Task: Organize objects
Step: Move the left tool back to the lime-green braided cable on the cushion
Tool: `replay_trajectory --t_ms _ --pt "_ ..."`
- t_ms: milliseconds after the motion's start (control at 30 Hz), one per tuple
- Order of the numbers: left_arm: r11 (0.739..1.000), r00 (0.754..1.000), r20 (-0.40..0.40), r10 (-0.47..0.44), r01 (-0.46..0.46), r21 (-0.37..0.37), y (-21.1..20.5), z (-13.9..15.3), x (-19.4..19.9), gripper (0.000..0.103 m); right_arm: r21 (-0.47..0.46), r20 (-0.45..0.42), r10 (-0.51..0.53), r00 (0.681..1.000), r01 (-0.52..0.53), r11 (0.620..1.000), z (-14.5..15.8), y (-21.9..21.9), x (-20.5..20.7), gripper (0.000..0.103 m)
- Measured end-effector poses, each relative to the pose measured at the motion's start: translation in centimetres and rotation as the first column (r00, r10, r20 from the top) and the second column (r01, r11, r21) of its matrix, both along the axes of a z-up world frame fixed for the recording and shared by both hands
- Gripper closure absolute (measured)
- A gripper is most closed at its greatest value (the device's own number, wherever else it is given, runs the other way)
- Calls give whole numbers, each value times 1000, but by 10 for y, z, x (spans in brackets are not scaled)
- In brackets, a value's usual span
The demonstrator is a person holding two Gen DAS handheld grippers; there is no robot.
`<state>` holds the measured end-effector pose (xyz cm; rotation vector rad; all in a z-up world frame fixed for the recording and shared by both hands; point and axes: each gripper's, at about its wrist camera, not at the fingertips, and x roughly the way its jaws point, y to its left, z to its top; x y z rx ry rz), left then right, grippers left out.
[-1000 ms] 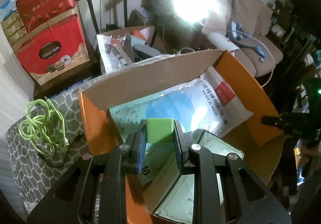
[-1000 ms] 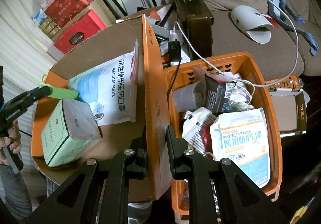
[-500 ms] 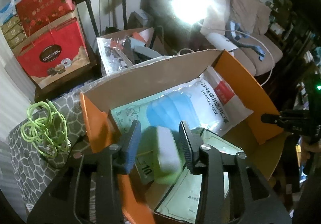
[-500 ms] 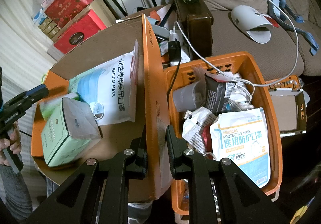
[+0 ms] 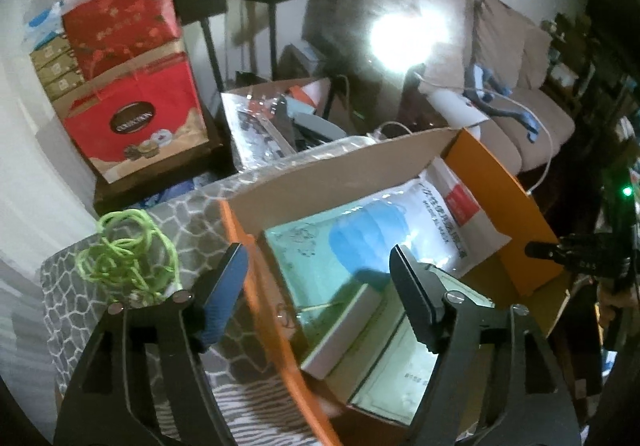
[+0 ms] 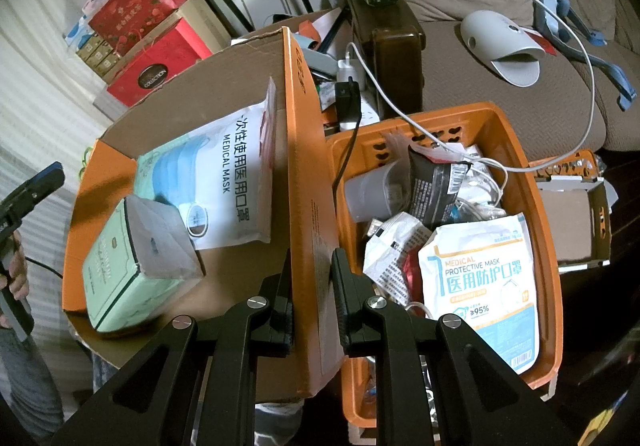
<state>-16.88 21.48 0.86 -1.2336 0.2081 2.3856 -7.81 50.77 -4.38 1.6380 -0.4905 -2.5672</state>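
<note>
The left gripper has just been opening and stands released, nothing between its jaws, above the cardboard box. There the small box lies on the mask pack. The right gripper is clenched on the box flap.

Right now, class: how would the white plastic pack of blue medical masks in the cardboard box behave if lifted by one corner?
The white plastic mask pack would probably sag, being a soft pouch. Its glossy film looks slippery. It seems light for its size.
</note>
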Motion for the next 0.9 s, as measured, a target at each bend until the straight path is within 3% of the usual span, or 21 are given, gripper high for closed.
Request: replay_trajectory --t_ms 133,233,467,567,900 --pt "1000 1000 -4 22 -22 5 -13 3 0 32 0 0 0 1000 0 1000 0 1 1 87" --pt "999 999 -15 33 -33 17 -21 6 1 18 1 0 0 1000 0 1000 0 0 0 87" --pt "998 999 -18 48 -47 32 -37 12 4 16 1 0 0 1000 0 1000 0 0 1 87" --pt "998 998 -28 56 -56 31 -44 14 6 3 0 -1 0 1000 0 1000 0 1 1 87" --pt "996 996 -20 84 -84 19 -69 11 6 1 0 -1 0 1000 0 1000 0 0 0 87"
